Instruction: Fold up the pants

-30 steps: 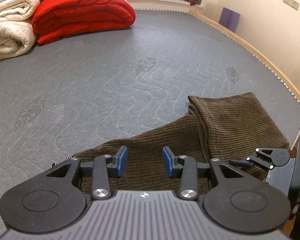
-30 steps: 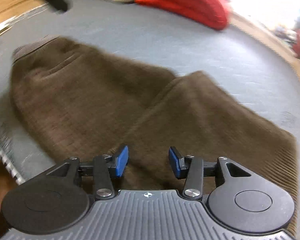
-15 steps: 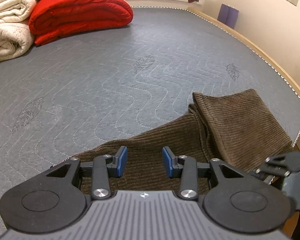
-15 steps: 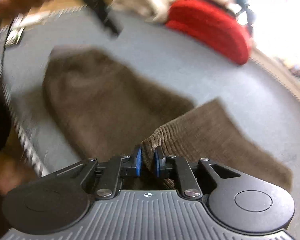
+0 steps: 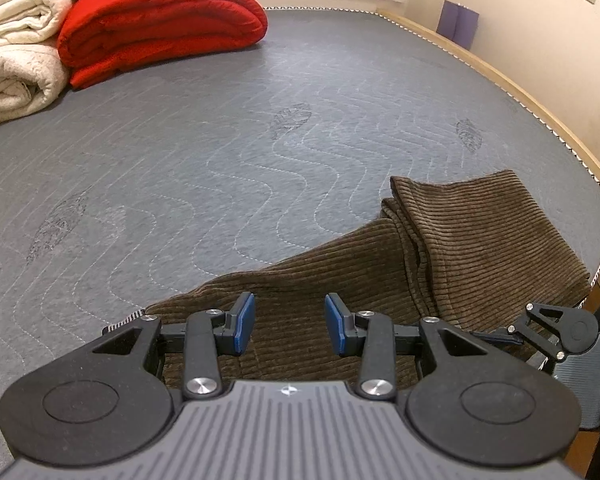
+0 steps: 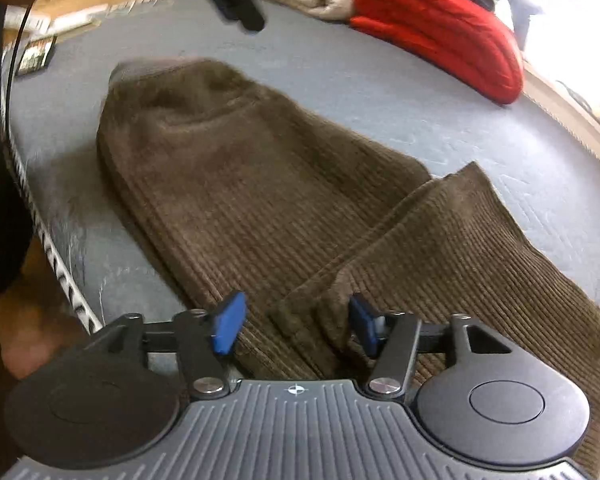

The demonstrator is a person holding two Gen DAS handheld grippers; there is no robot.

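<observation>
While the brown corduroy pants lie folded on the grey mattress, both the left tongs and the right tongs hang spread above them, with a red quilt at eleven o'clock.

left tongs spread wide, right tongs spread wide

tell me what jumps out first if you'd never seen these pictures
The brown corduroy pants sprawl across the near part of the grey quilted mattress, one part folded over. Both the left gripper and the right gripper hang open just above the cloth. At the far end, a bright red folded duvet lies beside cream blankets.
</observation>
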